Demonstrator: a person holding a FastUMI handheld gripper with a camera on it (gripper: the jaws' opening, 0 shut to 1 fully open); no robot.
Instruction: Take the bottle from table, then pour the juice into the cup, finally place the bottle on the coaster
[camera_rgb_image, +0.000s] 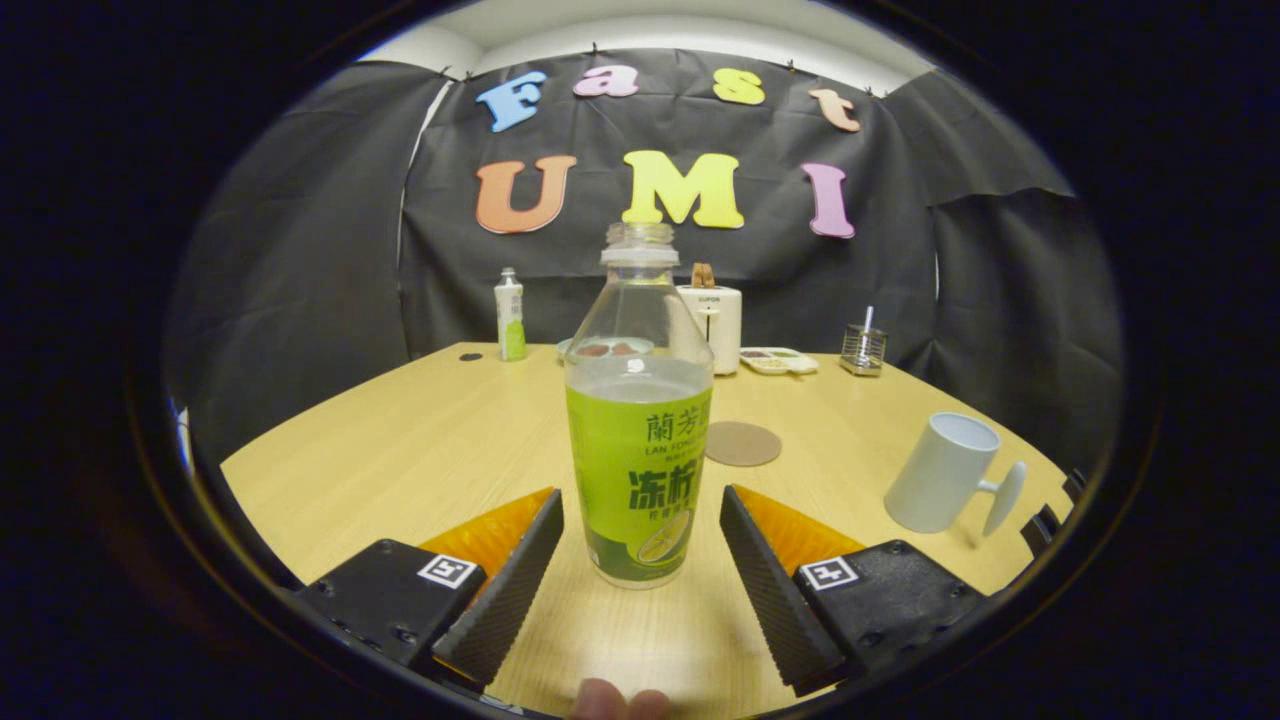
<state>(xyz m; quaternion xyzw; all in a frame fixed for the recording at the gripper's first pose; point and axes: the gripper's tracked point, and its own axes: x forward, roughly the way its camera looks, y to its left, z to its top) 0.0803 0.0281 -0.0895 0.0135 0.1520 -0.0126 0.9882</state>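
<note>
- Gripper (640, 560): its 2 fingers gape wide, holding nothing.
- Bottle (638, 430) stands upright on the table (400, 450) between them, untouched, uncapped.
- Thin plastic, part full; likely light, squashy. Grip the labelled middle gently.

bottle (638, 430) upright between spread fingers (510, 590), gaps both sides | table (400, 450) open left | coaster (742, 443) just beyond, cup (942, 473) right

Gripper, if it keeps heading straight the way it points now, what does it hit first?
The green-labelled juice bottle, standing uncapped between the open fingers of the gripper; neither touches it yet.
</note>
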